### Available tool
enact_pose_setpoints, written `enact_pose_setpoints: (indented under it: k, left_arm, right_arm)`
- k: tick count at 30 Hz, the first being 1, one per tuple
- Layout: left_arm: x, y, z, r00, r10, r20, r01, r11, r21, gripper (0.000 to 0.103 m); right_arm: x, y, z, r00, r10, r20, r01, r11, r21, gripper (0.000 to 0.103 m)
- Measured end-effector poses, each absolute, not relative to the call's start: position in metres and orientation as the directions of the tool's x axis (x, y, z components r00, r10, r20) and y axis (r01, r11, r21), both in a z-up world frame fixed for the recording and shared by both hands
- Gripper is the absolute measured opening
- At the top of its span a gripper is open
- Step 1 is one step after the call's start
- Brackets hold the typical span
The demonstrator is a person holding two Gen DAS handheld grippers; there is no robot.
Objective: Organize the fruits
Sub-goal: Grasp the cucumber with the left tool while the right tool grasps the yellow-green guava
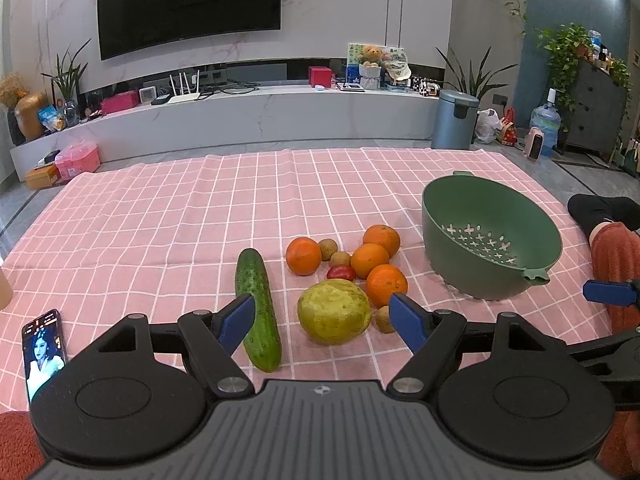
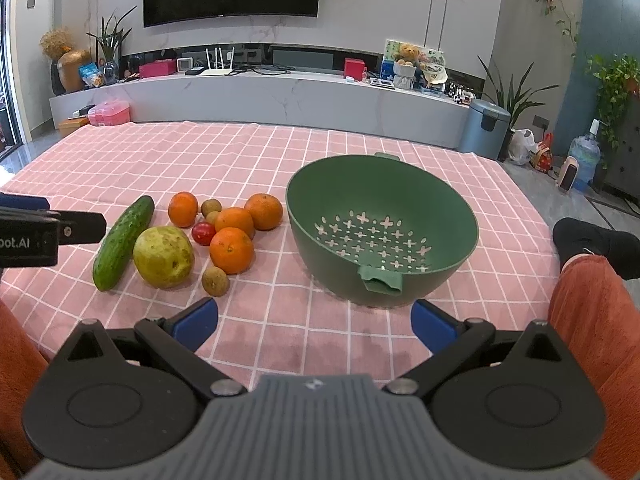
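Black claws (image 2: 314, 322), blue fingertips (image 2: 196, 320), rust-orange trousers (image 2: 592, 320).

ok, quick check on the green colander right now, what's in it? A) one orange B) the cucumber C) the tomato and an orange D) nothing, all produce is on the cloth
D: the green colander shows only its bare perforated floor, while the oranges, cucumber, tomato and the large yellow-green fruit all sit on the pink checked cloth beside it.

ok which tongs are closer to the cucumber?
Left. The left tongs sit open just short of the cucumber, one finger overlapping it in view. The right tongs sit open nearer the green bowl.
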State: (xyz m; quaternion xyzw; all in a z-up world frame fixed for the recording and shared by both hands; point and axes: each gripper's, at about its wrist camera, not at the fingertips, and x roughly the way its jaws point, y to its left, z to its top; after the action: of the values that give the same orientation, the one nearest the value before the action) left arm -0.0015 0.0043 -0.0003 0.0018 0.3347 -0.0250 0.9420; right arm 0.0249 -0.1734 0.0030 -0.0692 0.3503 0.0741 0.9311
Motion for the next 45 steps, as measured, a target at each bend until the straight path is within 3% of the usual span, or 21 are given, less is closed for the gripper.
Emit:
enact_pose_setpoints:
  k: [10,18,21,25,30,45]
  left_arm:
    - [0.014,0.021,0.002,0.762,-0.048,-0.645,0.053,0.999,-0.011,0.089]
    - [0.045,0.047,-0.006,0.706,-0.071,-0.704,0.015,0.996,-0.085,0.067]
    - [0.058,0.059,-0.014,0.688,-0.035,-0.725,-0.048,0.995,-0.093,0.062]
    - [0.073,0.070,-0.022,0.655,-0.078,-0.751,-0.038,0.990,-0.136,0.057]
    - [0.094,0.083,-0.038,0.588,-0.129,-0.799,-0.059,0.978,-0.201,0.057]
    - [0.126,0.098,-0.071,0.529,-0.146,-0.836,-0.105,0.966,-0.235,0.057]
  right_arm:
    - [0.036,-0.174,0.004,0.746,0.193,-0.638,-0.229,0.973,0.026,0.098]
    - [0.067,-0.137,-0.006,0.687,0.346,-0.639,-0.351,0.928,0.125,0.067]
    - [0.083,-0.122,-0.016,0.652,0.375,-0.659,-0.400,0.909,0.121,0.067]
    - [0.104,-0.105,-0.026,0.588,0.413,-0.696,-0.442,0.884,0.151,0.067]
    - [0.124,-0.088,-0.039,0.523,0.443,-0.728,-0.507,0.849,0.152,0.067]
    - [0.150,-0.064,-0.056,0.436,0.458,-0.775,-0.585,0.799,0.143,0.063]
